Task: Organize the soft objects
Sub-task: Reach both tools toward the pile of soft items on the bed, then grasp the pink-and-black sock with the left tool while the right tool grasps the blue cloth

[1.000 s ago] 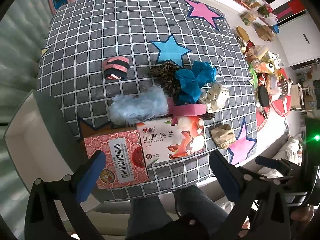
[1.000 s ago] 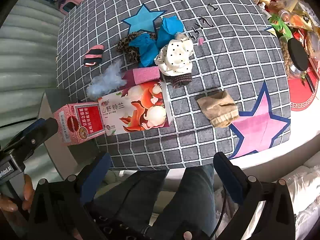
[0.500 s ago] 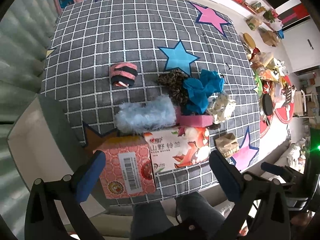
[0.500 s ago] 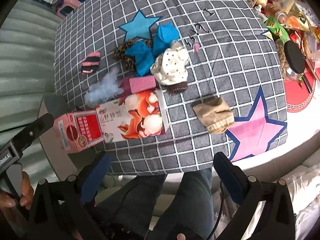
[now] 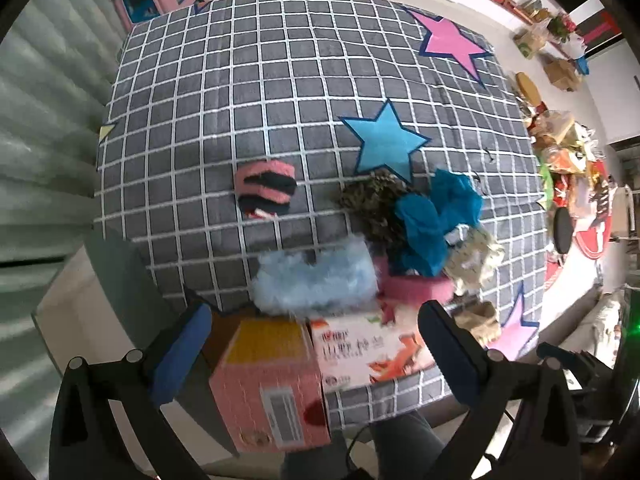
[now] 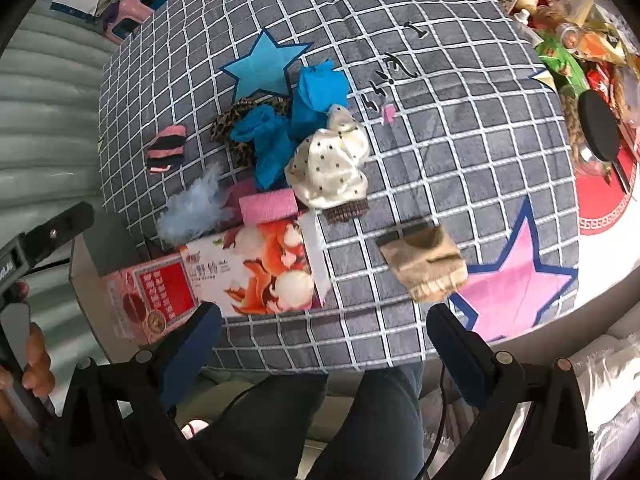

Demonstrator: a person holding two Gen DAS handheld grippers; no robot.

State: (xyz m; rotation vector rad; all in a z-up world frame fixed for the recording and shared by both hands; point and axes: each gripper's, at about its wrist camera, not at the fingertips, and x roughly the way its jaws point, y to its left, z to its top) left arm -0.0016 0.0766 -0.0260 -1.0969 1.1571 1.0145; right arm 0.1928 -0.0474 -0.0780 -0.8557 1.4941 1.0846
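A grey checked cover [image 6: 460, 160] with coloured stars is spread over the surface, and the soft objects are gathered toward its near-left part. 2 boxes are set along the near edge: a pink box [image 6: 152, 296] at the near-left corner, overhanging the edge, and a white and orange box [image 6: 264, 272] touching its right side. Behind the boxes, a fluffy light blue piece [image 5: 316, 280] and a pink sponge block [image 6: 268, 206] are seen lying side by side. Further in, blue cloth [image 6: 296, 120] is bunched against a leopard-print piece [image 6: 228, 124], with a cream dotted cloth [image 6: 332, 168] resting at its right. A pink and black striped sock [image 5: 266, 190] lies apart toward the left edge. A tan folded cloth [image 6: 426, 264] lies alone toward the near-right corner, beside a pink star.

The left gripper [image 5: 316, 354] is held wide open above the near edge over the 2 boxes, with nothing between its fingers. The right gripper [image 6: 320, 344] is likewise spread wide and empty, held over the near edge, above the person's legs [image 6: 320, 420].
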